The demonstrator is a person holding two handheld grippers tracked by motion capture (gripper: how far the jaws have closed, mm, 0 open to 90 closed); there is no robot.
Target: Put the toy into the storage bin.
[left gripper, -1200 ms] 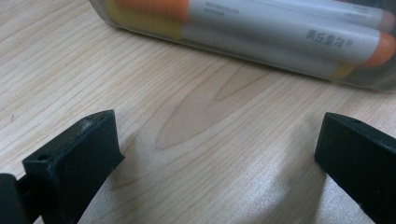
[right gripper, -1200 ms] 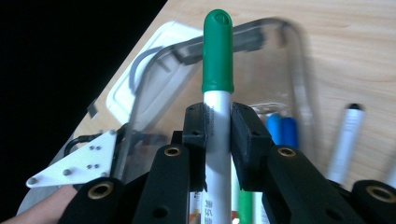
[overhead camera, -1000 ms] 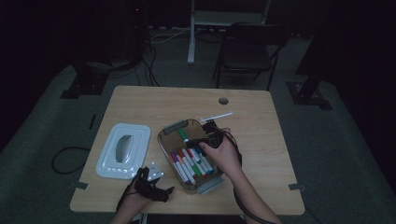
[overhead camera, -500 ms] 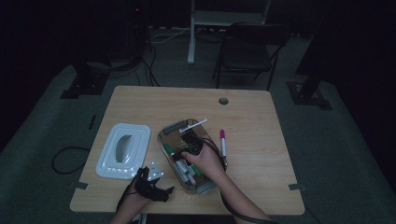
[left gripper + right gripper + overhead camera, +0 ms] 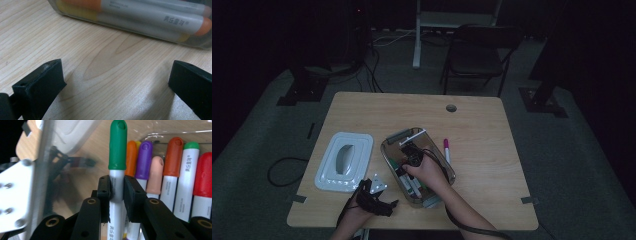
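A clear plastic box in the middle of the table holds several coloured markers. My right gripper reaches down into it. In the right gripper view the right gripper is shut on the white barrel of a green-capped marker, which lies beside orange, purple, pink and red-capped ones. My left gripper rests near the table's front edge, left of the box. In the left gripper view the left gripper stands open over bare wood, with the box wall just ahead.
A white lid lies left of the box. A pink-capped marker lies on the table right of the box. A white marker rests across the box's far rim. A chair stands beyond the table.
My right hand has moved left and down from the box's right side into the box. The pink-capped marker now lies on the table to the right. The left gripper has stayed still.
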